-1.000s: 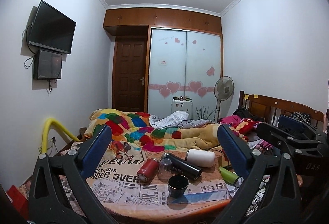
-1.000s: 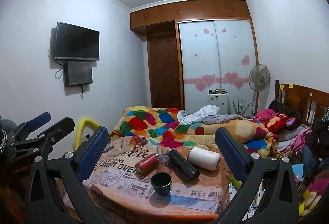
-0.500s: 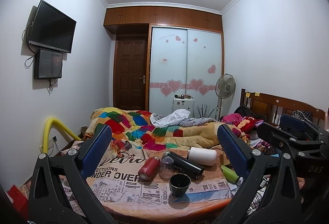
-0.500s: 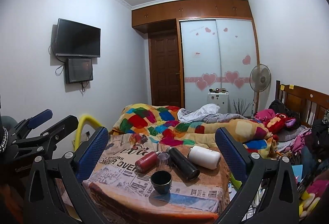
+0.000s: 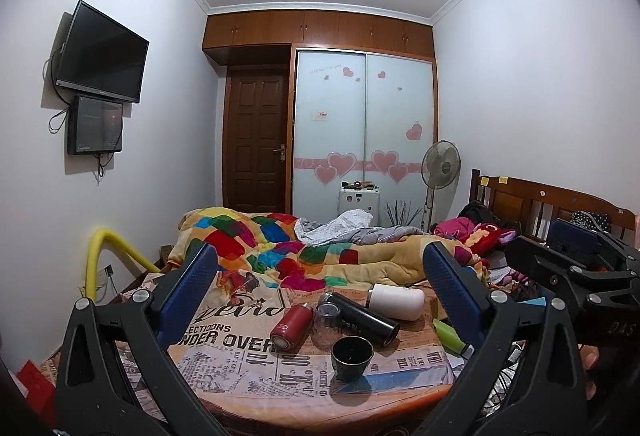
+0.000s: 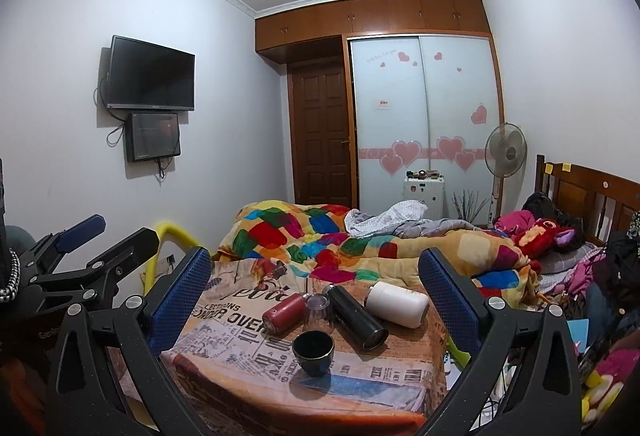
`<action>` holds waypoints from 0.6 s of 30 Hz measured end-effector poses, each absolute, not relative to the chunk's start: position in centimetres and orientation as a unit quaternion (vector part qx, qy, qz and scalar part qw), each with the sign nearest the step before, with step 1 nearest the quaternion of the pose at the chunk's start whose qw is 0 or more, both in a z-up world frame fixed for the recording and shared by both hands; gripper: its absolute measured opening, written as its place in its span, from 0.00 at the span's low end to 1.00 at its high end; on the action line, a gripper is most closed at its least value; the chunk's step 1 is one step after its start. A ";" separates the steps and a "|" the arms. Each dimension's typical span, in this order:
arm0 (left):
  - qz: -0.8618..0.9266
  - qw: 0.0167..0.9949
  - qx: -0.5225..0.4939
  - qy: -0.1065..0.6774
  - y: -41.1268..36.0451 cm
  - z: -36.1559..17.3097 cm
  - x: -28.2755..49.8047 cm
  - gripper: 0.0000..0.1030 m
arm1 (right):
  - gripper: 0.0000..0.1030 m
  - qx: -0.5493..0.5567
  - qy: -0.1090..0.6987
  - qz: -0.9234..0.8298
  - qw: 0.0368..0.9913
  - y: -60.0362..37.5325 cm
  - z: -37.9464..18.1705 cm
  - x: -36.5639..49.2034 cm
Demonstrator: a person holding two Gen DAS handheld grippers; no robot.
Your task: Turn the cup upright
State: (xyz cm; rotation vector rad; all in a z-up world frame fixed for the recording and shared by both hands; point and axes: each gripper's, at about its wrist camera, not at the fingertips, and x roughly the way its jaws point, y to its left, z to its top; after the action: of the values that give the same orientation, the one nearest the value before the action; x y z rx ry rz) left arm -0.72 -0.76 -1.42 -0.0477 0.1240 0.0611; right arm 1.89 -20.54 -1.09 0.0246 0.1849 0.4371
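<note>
A small dark cup [image 5: 352, 353] stands upright, mouth up, near the front of a table covered with a newspaper-print cloth [image 5: 224, 348]; it also shows in the right wrist view [image 6: 313, 352]. Behind it lie a red flask [image 5: 291, 326], a clear glass [image 5: 328, 318], a black flask [image 5: 362, 318] and a white flask [image 5: 396, 301], all on their sides. My left gripper [image 5: 320, 296] is open and empty, back from the table. My right gripper [image 6: 315, 296] is open and empty too. The red flask [image 6: 282, 314], black flask [image 6: 356, 316] and white flask [image 6: 398, 304] show there as well.
A bed with a colourful quilt [image 5: 280, 244] lies behind the table. A yellow pipe [image 5: 104, 248] stands at the left, a wooden headboard [image 5: 540, 200] and clutter at the right. A green object [image 5: 450, 334] lies at the table's right edge. A fan [image 5: 440, 164] stands by the wardrobe.
Both cameras tilt slightly, so the table and cup sit a little lower in view. No object on the table has moved. Both grippers stay open.
</note>
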 end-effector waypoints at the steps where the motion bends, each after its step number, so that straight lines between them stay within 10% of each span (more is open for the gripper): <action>1: 0.031 0.997 -0.024 0.062 -0.7 -1.4 -0.7 1.00 | 1.00 0.012 0.092 0.216 0.972 -20.5 -1.1 1.9; 18: 0.018 0.996 -0.034 0.075 -0.4 -1.6 0.0 1.00 | 1.00 0.008 0.095 0.215 0.972 -20.5 -0.9 2.0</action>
State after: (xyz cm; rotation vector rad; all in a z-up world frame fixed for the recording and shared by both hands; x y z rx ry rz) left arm -0.02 -0.37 -1.63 -0.0679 0.1502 0.0357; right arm 2.04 -20.53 -0.94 0.0156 0.1915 0.4346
